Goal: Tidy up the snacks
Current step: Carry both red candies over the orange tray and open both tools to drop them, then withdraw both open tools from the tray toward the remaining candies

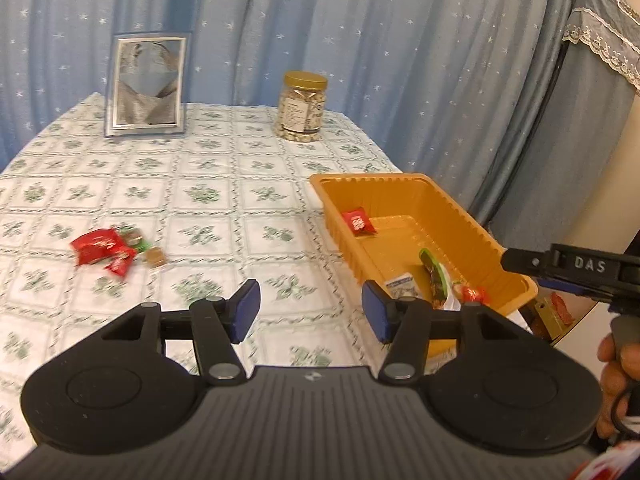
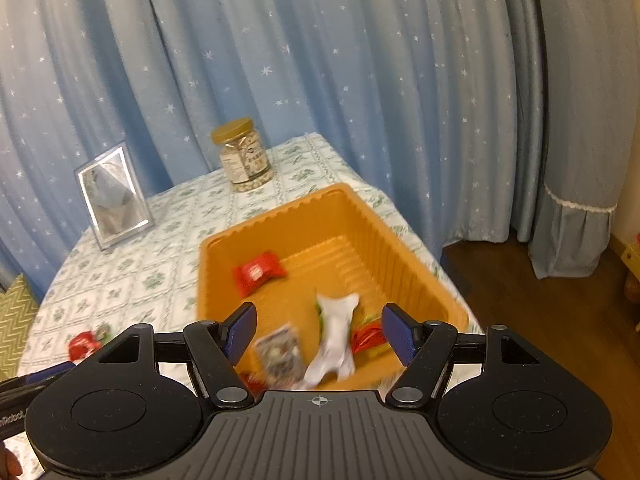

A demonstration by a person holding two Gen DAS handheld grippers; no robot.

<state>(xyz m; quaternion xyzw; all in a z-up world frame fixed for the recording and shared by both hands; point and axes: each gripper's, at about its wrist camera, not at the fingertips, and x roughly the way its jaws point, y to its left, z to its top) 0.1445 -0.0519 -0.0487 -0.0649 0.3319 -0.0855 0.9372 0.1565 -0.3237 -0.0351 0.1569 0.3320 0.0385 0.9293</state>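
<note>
Star-dotted blue curtains back a floral tablecloth [image 1: 200, 184]. Loose snacks [image 1: 108, 250] lie left of the orange tray [image 1: 472, 236]. Both my left gripper [image 1: 310, 312] and right gripper [image 2: 318, 330] gape empty. Crinkly wrappers may slip or scatter if I pinch several.

A home, by the look of it: a flowered tablecloth [image 1: 208, 184], star-dotted blue curtains [image 1: 360, 40] (lace-trimmed at one side), a picture frame [image 1: 146, 86] and wood flooring [image 2: 560, 312].

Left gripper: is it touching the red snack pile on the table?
Apart. The left wrist view shows the open left gripper with bare tablecloth between it and the red snack pile.
</note>
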